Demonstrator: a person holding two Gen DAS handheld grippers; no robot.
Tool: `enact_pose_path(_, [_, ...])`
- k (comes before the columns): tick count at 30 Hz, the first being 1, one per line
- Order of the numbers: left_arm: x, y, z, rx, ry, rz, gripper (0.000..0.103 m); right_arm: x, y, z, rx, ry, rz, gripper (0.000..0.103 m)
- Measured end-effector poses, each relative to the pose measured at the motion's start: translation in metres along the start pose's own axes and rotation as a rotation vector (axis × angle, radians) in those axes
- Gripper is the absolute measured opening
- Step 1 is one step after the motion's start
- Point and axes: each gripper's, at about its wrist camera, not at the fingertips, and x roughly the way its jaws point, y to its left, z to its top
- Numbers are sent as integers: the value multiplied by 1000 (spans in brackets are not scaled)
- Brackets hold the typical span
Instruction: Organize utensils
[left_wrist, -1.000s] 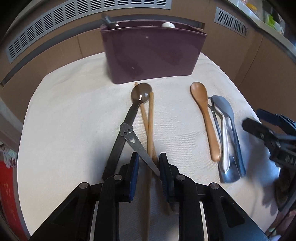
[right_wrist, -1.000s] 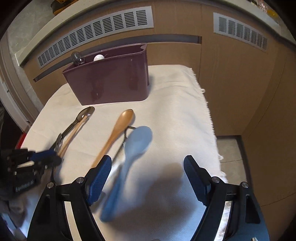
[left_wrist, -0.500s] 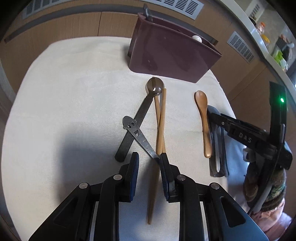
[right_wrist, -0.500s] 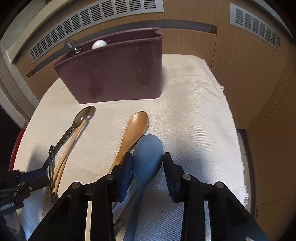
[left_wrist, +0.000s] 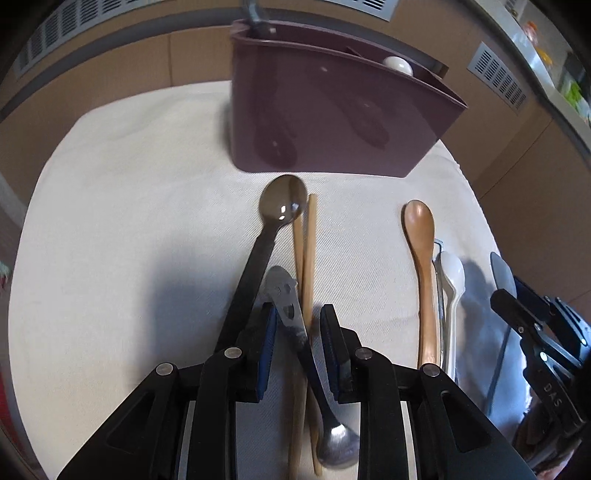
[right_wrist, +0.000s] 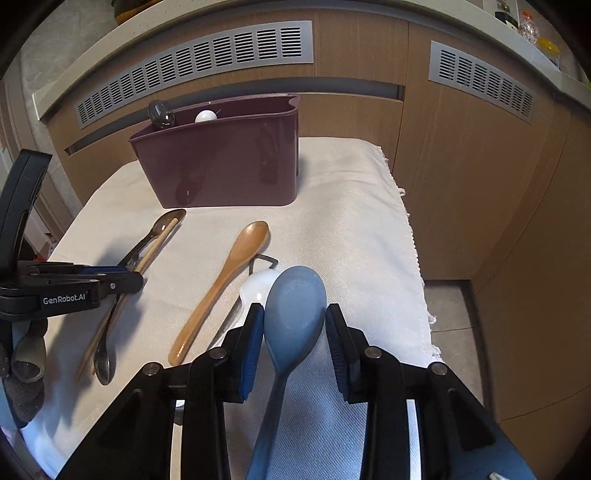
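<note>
My left gripper (left_wrist: 297, 328) is shut on the handle of a small steel spoon (left_wrist: 291, 317), whose bowl hangs back beneath the gripper. My right gripper (right_wrist: 295, 325) is shut on a blue spoon (right_wrist: 295, 314) and holds its bowl above the cloth. A maroon utensil holder (right_wrist: 225, 166) stands at the back, with a dark spoon and a white spoon in it. On the cloth lie a black-handled spoon (left_wrist: 266, 236), wooden chopsticks (left_wrist: 308, 240), a wooden spoon (right_wrist: 225, 280) and a white spoon (right_wrist: 258, 288).
The cream cloth (right_wrist: 351, 221) covers the table; its right edge drops off beside wooden cabinets (right_wrist: 480, 184). The left gripper (right_wrist: 74, 288) shows at the left of the right wrist view. The holder also shows in the left wrist view (left_wrist: 332, 118).
My right gripper closed on the blue spoon and lifted it, uncovering the white spoon. My left gripper has tightened on the small steel spoon and turned it to point forward.
</note>
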Motion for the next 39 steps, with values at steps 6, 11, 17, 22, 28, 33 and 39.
enact_pose_path(6, [-11,-16,-11,67,-53,-16,13,-2,-7,-8,16,-5,28,32])
enact_pose_path(11, [-32,-20,-24,106,-108,-14,12,-6,-4,-9,17,-15,42,32])
enact_pose_path(17, [-15,-25,-21,115,-26,13,23,-2,0,-12,23,2,37,32])
enact_pose_path(22, [3,-28,-8,112,-12,53,29,-2,1,-18,18,6,38,32])
enact_pose_path(28, [8,-27,-3,132,8,55,30,2,1,-22,16,4,43,32])
enact_pose_path(33, [7,-31,-5,146,-28,97,15,-1,-1,-23,27,-10,47,32])
enact_pose_path(39, [-31,-17,-24,47,-182,19,12,-19,1,-19,21,-41,86,32])
